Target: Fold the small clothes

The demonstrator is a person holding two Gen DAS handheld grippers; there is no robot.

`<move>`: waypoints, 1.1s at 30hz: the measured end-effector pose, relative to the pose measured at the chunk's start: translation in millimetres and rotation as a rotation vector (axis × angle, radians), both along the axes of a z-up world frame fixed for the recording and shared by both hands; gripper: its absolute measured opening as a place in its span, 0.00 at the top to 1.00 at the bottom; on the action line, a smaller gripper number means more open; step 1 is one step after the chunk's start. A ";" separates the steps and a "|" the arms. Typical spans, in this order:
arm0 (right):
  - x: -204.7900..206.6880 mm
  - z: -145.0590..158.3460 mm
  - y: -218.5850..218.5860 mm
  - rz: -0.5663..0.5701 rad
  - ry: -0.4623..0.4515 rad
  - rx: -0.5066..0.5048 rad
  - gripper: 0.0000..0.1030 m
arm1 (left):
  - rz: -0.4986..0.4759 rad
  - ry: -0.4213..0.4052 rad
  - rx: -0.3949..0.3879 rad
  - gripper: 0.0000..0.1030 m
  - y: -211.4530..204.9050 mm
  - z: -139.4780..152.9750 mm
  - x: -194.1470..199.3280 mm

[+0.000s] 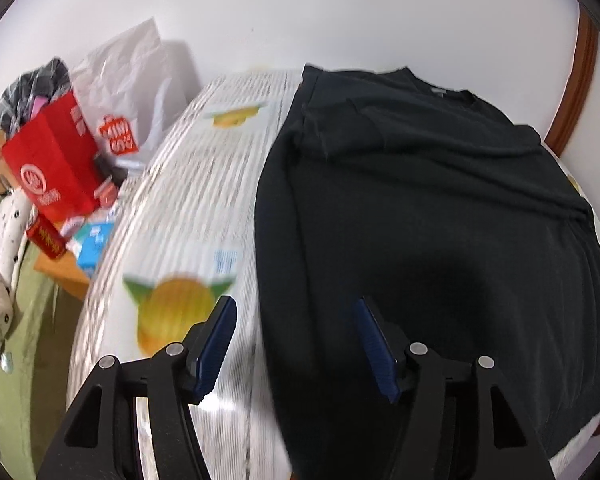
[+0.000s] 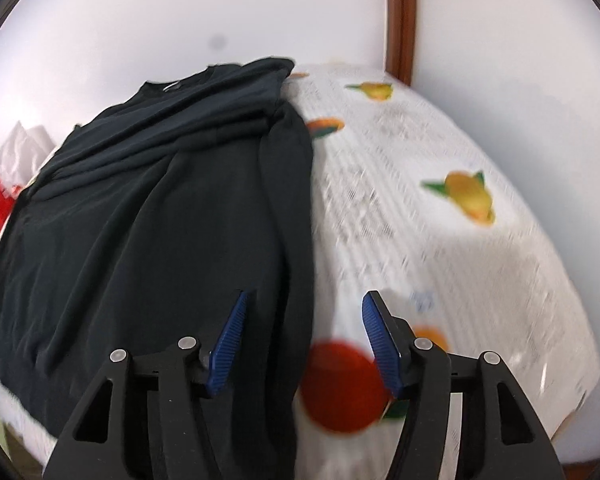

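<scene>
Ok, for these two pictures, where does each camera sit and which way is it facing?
Left wrist: on the left gripper, angled down over the left edge of the black shirt; open blue-padded jaws show, with a red bag far left.
Right wrist: on the right gripper, angled down over the shirt's right edge; open jaws show.
Shared: the shirt, the fruit-print tablecloth, the white wall.

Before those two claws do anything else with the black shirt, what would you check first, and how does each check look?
1. Left gripper open, nothing between its pads: ok.
2. Right gripper open, nothing gripped: ok.
3. Black shirt lies on the fruit-print cloth, sides already folded in: ok.
4. Shirt smooth: not ok, ridges near the collar.
5. Near hem fully on the table: cannot tell.
</scene>
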State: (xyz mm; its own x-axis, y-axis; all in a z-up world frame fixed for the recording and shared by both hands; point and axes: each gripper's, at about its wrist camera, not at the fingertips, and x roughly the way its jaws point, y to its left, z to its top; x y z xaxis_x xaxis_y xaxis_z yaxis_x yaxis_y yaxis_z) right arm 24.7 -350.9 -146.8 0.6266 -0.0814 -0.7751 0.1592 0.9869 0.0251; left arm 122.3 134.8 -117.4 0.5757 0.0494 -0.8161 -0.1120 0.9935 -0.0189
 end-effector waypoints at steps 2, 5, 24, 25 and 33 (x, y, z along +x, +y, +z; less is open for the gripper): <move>-10.0 -1.8 7.3 0.013 -0.002 -0.016 0.41 | -0.004 0.009 -0.024 0.42 4.1 -6.5 -12.6; -18.0 -4.0 16.2 0.025 -0.007 -0.022 0.41 | -0.006 0.007 -0.062 0.42 8.1 -13.8 -28.2; -16.2 -6.0 44.2 0.016 -0.057 -0.019 0.87 | -0.074 -0.036 -0.018 0.87 -32.4 -15.2 -61.9; -16.5 -5.5 44.7 0.018 -0.048 -0.024 0.89 | -0.070 -0.032 -0.016 0.89 -32.0 -13.7 -61.8; -32.1 3.0 38.8 0.032 -0.039 -0.009 0.92 | -0.100 -0.058 -0.042 0.92 -25.2 3.1 -75.0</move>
State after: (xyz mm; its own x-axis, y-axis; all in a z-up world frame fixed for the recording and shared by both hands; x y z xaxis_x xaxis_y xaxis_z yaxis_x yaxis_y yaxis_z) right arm -7.4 -312.2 -143.8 0.6589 -0.0676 -0.7492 0.1262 0.9918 0.0214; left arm 47.3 109.6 -114.3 0.6220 -0.0438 -0.7818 -0.0103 0.9979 -0.0641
